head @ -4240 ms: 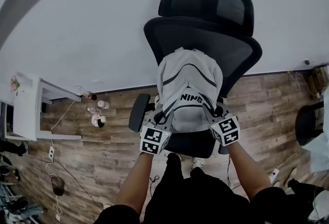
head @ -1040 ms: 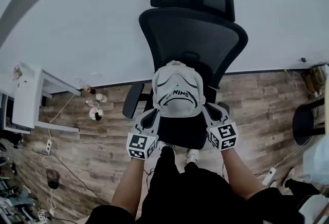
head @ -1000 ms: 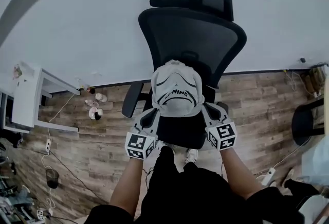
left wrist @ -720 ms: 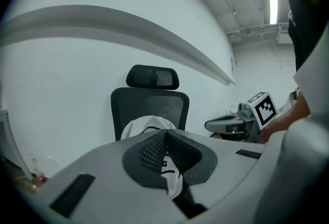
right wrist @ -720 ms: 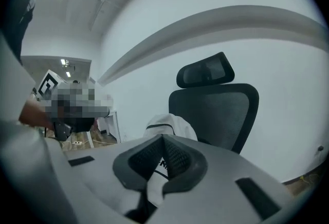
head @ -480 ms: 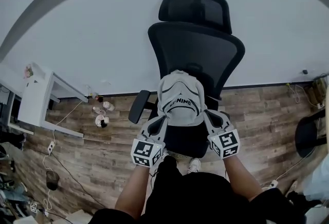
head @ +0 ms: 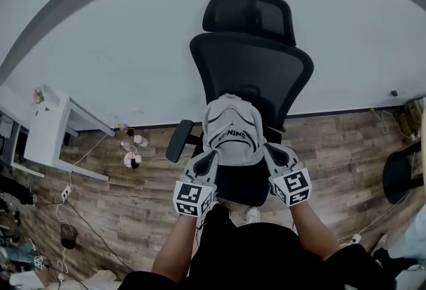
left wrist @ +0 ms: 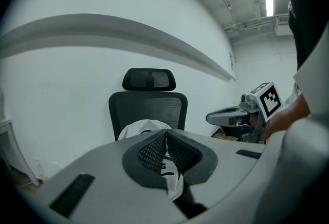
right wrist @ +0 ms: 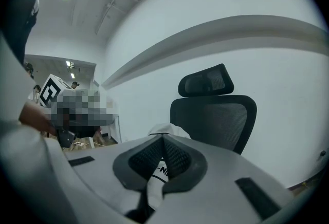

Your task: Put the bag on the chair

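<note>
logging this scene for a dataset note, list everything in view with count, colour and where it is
mesh office chair with headrest: one, black, centre, backing onto the white wall
soft fabric bag with black trim: one, pale grey, on the chair seat in front of the backrest
desk: one, white, far left
small bottles and cups: a few, mixed, on the wood floor beside the desk
cables: several, pale, on the floor at left
round seat: one, black, right edge, cut off
left gripper: one, grey, shut on the bag
right gripper: one, grey, shut on the bag
forearms: two, bare, bottom centre
</note>
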`<state>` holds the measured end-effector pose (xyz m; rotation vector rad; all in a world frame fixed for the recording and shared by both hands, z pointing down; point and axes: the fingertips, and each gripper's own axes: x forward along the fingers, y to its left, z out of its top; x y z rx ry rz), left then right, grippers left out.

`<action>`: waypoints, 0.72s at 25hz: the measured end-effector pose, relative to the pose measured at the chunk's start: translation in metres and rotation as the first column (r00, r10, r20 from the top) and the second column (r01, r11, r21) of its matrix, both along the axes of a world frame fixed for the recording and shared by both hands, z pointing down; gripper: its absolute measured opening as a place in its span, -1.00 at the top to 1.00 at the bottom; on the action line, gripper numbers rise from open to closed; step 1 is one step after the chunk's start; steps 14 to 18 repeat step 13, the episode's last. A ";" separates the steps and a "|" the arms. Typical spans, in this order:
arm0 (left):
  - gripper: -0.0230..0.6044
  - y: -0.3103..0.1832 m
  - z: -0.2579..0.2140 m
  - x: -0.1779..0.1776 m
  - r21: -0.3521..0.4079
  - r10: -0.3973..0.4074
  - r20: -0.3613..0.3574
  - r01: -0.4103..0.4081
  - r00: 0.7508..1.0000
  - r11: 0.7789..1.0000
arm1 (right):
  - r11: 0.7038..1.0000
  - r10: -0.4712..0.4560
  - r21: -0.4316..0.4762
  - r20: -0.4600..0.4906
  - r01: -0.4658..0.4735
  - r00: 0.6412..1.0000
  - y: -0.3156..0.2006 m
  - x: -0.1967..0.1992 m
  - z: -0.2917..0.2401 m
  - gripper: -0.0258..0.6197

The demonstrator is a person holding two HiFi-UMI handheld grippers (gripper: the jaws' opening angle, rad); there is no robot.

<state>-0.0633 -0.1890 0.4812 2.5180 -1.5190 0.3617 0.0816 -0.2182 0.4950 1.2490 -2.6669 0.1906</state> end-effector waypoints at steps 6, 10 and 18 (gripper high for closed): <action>0.85 0.003 0.002 0.002 -0.005 -0.007 0.002 0.007 1.000 1.000 | 1.000 -0.014 -0.010 0.015 0.014 1.000 0.003 -0.002 0.002 0.86; 0.85 0.005 0.002 0.002 -0.005 -0.011 0.005 0.011 1.000 1.000 | 1.000 -0.023 -0.012 0.021 0.023 1.000 0.004 -0.002 0.003 0.86; 0.85 0.006 0.001 0.003 -0.004 -0.013 0.009 0.013 1.000 1.000 | 1.000 -0.030 -0.009 0.026 0.030 0.999 0.005 -0.003 0.002 0.86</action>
